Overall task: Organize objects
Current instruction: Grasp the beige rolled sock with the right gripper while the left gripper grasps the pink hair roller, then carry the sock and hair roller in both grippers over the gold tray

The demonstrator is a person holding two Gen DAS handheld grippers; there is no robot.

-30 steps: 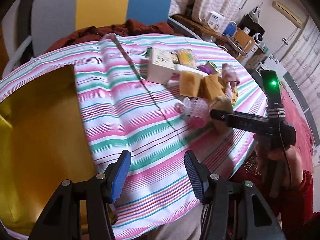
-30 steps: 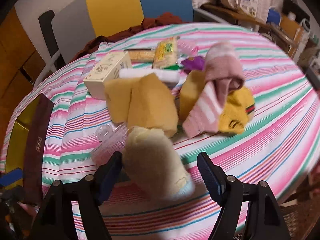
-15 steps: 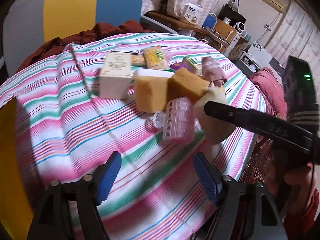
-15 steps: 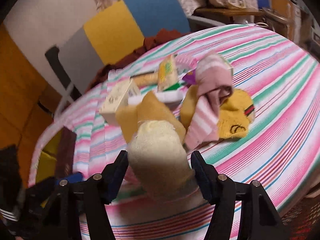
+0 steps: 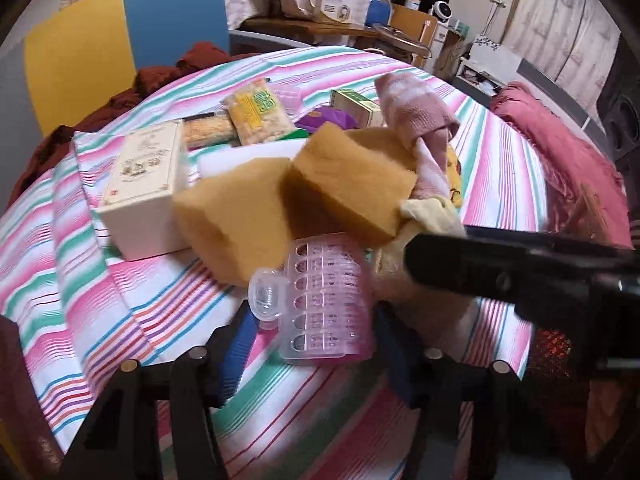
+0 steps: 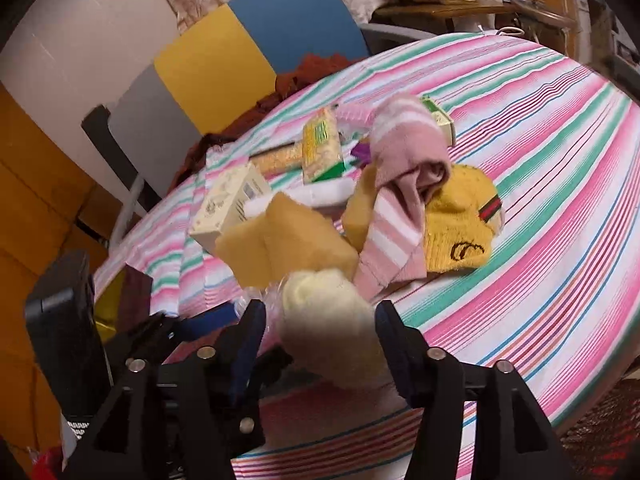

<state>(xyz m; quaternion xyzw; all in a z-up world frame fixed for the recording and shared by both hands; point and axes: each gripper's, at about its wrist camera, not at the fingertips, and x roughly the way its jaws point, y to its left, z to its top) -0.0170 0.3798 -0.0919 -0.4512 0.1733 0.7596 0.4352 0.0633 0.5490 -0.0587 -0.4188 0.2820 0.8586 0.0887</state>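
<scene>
Progress?
Hardly begun: sponges (image 5: pixel 240 220), socks and boxes heaped mid-surface (image 5: pixel 120 280), nothing sorted yet.
Grippers?
Left gripper (image 5: pixel 316 332) wide open astride pink pill organizer (image 5: pixel 328 280) at near edge, not clamped. Right gripper (image 6: pixel 320 332) around cream sock (image 6: pixel 316 296), just right of organizer; squeezed or loose, cannot tell.
Views?
Yellow sock (image 6: pixel 460 232) plain only from right; organizer plain only from left.

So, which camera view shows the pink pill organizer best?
The left wrist view: the pink pill organizer lies whole between the open fingers of the left gripper, its row of compartments readable. In the right wrist view only a blurred clear edge shows beside the pale yellow sock.
</scene>
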